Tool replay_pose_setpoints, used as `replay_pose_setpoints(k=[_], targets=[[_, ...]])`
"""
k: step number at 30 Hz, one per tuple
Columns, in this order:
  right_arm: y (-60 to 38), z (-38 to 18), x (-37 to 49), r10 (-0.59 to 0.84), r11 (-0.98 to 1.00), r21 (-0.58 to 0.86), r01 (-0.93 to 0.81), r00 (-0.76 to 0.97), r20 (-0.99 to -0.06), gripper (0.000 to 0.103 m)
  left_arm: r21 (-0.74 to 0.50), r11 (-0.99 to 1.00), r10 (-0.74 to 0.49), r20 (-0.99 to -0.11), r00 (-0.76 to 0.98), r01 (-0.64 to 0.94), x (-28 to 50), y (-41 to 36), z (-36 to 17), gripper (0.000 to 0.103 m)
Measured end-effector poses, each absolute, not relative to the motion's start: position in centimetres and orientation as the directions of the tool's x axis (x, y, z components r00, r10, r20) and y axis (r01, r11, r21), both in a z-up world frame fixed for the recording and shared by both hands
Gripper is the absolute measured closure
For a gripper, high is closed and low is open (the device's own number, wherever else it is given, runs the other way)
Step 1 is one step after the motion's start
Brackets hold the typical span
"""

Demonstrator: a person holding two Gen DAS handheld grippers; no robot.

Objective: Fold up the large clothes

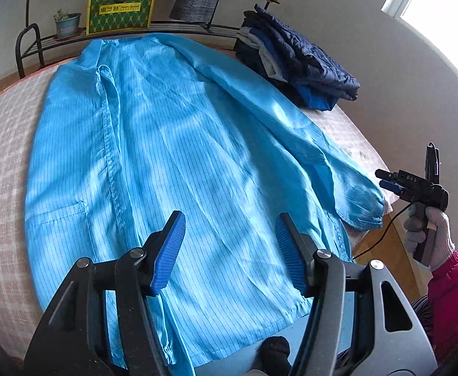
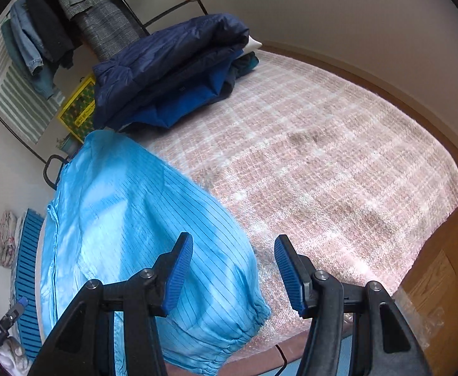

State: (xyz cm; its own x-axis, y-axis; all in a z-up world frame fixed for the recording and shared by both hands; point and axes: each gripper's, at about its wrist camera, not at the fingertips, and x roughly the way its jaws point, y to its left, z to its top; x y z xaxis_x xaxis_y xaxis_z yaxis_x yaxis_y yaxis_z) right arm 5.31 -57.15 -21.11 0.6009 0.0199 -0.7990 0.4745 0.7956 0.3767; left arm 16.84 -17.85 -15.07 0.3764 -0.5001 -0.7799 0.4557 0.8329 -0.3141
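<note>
A large light-blue striped coat lies spread flat on the pink checked bed cover. Its right sleeve reaches the bed's right edge; the sleeve's elastic cuff shows in the right wrist view. My left gripper is open and empty above the coat's lower hem. My right gripper is open and empty, hovering just above the sleeve cuff. The right gripper also shows in the left wrist view, held by a gloved hand beside the bed.
A stack of folded dark-blue clothes sits at the bed's far right corner. A metal rack with a potted plant and yellow-green bag stands behind the bed. Wooden floor lies right of the bed.
</note>
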Motion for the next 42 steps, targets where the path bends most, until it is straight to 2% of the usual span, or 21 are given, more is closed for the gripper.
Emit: replay_pose_setpoints(k=[4,6,8,9,13,17,21,25,28,31,34,36,37,38,39,41,42], targets=[[-56.8,-22.3,6.2,0.073,0.798,0.397,0.454,0.58,-0.811,0.051,-0.343,0.834,-0.512,-0.774,0.374,0.432,17.6,-17.6,-15.3,0.042],[-55.9,-22.6,6.9,0.11,0.813,0.4,0.422,0.564,-0.819,0.084,-0.345,0.833,-0.516,-0.767,0.382,0.433,17.6,-17.5,-15.1,0.042],[-55.2,-22.5,7.2,0.126,0.82,0.402,0.407,0.557,-0.821,0.101,-0.346,0.83,-0.521,-0.76,0.388,0.437,17.6,-17.4,-14.8,0.042],[-54.9,-22.1,7.3,0.119,0.825,0.398,0.401,0.565,-0.816,0.103,-0.346,0.83,-0.522,-0.758,0.392,0.438,17.7,-17.4,-14.6,0.042],[-53.7,-18.9,7.0,0.074,0.843,0.385,0.376,0.627,-0.775,0.103,-0.346,0.833,-0.522,-0.751,0.405,0.432,17.8,-16.9,-14.3,0.042],[-50.7,-14.8,6.8,0.089,0.87,0.399,0.29,0.703,-0.706,0.103,-0.356,0.841,-0.521,-0.737,0.43,0.408,18.2,-15.6,-13.9,0.042],[-44.5,-11.6,7.6,0.147,0.927,0.351,0.128,0.738,-0.658,0.103,-0.384,0.852,-0.519,-0.716,0.467,0.357,18.8,-13.3,-13.1,0.042],[-36.6,-10.2,8.4,0.293,0.938,0.335,-0.086,0.715,-0.635,0.103,-0.415,0.861,-0.509,-0.693,0.51,0.294,19.3,-10.3,-12.3,0.042],[-30.4,-11.2,8.8,0.414,0.909,0.335,-0.247,0.631,-0.656,0.103,-0.433,0.869,-0.489,-0.683,0.543,0.239,19.6,-7.9,-12.1,0.042],[-24.7,-14.4,8.8,0.499,0.861,0.346,-0.372,0.49,-0.715,0.103,-0.44,0.877,-0.469,-0.69,0.552,0.194,19.7,-6.1,-12.5,0.042],[-20.2,-18.3,8.2,0.497,0.831,0.32,-0.455,0.351,-0.793,0.103,-0.442,0.881,-0.458,-0.712,0.532,0.167,19.9,-5.4,-13.4,0.042],[-19.0,-19.8,7.8,0.474,0.825,0.287,-0.487,0.319,-0.82,0.103,-0.443,0.881,-0.459,-0.721,0.519,0.165,19.9,-5.4,-13.9,0.042],[-18.9,-20.0,7.7,0.465,0.827,0.279,-0.487,0.316,-0.827,0.101,-0.441,0.882,-0.46,-0.725,0.513,0.168,19.8,-5.6,-14.0,0.042],[-19.2,-20.0,7.9,0.46,0.832,0.278,-0.48,0.318,-0.829,0.095,-0.435,0.883,-0.459,-0.73,0.507,0.173,19.8,-5.8,-14.2,0.042],[-19.8,-19.9,8.0,0.463,0.835,0.286,-0.47,0.32,-0.827,0.082,-0.43,0.884,-0.46,-0.734,0.499,0.181,19.7,-6.2,-14.4,0.042],[-21.4,-19.2,8.2,0.498,0.834,0.338,-0.437,0.33,-0.802,0.065,-0.424,0.883,-0.466,-0.744,0.478,0.201,19.5,-6.9,-14.9,0.042],[-22.4,-18.7,8.2,0.524,0.827,0.368,-0.425,0.342,-0.78,0.065,-0.42,0.882,-0.469,-0.75,0.466,0.213,19.3,-7.4,-15.1,0.042]])
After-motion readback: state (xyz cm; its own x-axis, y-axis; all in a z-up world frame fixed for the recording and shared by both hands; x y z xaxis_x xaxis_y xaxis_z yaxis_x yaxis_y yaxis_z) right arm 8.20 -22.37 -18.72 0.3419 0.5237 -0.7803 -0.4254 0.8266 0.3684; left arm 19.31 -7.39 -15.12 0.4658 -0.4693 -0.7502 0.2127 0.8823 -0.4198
